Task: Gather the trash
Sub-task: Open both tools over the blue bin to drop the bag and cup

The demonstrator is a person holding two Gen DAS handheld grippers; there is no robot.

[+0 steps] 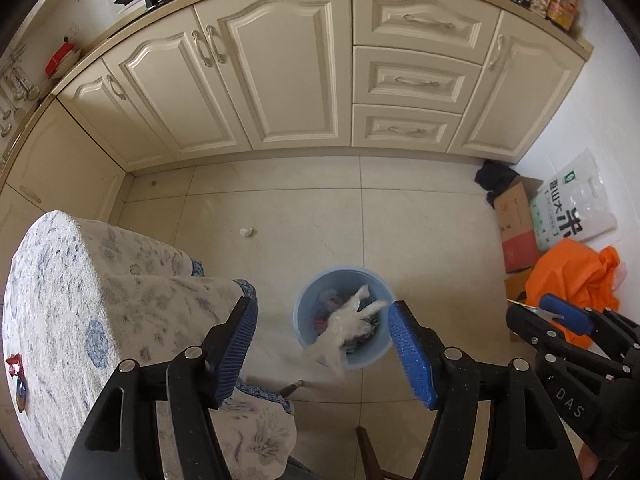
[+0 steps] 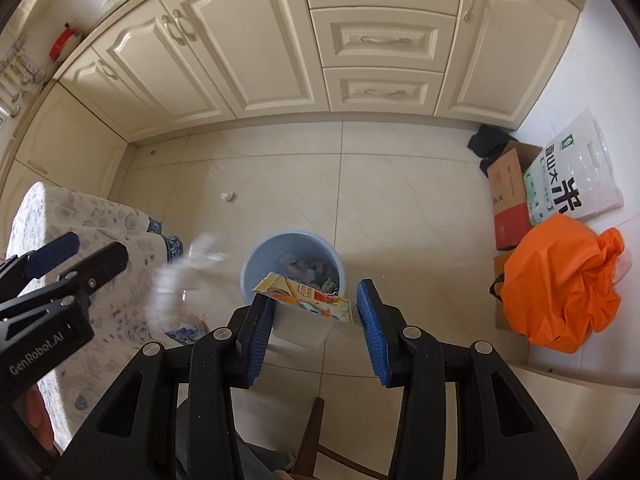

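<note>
- Above the bin (image 1: 343, 316), the left gripper (image 1: 320, 350) points steeply down with its jaws wide and nothing pressed between the pads; a clear plastic wrapper (image 1: 346, 330) hangs blurred in the air over the bin's near rim, seemingly let go so that it drops inside.
- Also over the bin, on its near side, the right gripper (image 2: 316, 330) holds a colourful snack packet (image 2: 306, 296) by its side edges, jaws narrowed onto it, probably waiting for its own drop.
- Beyond the bin, toward the cabinets (image 1: 280, 68), a small white paper wad (image 1: 247, 232) lies alone on the floor (image 1: 420, 220); I judge it trash not yet collected.
- Left of the bin stands the cloth-covered table (image 1: 72, 300); right of it, well apart, an orange bag (image 1: 572, 276), a box (image 1: 516, 224) and a rice sack (image 1: 572, 208) against the wall.
- The left view looks straight into the bin and shows trash already inside, with the wrapper above its mouth; it shows little of the packet.
- The right view shows the packet and the grip on it clearly, but renders the wrapper as a pale smear left of the bin, so where it will land is hard to judge from there.
</note>
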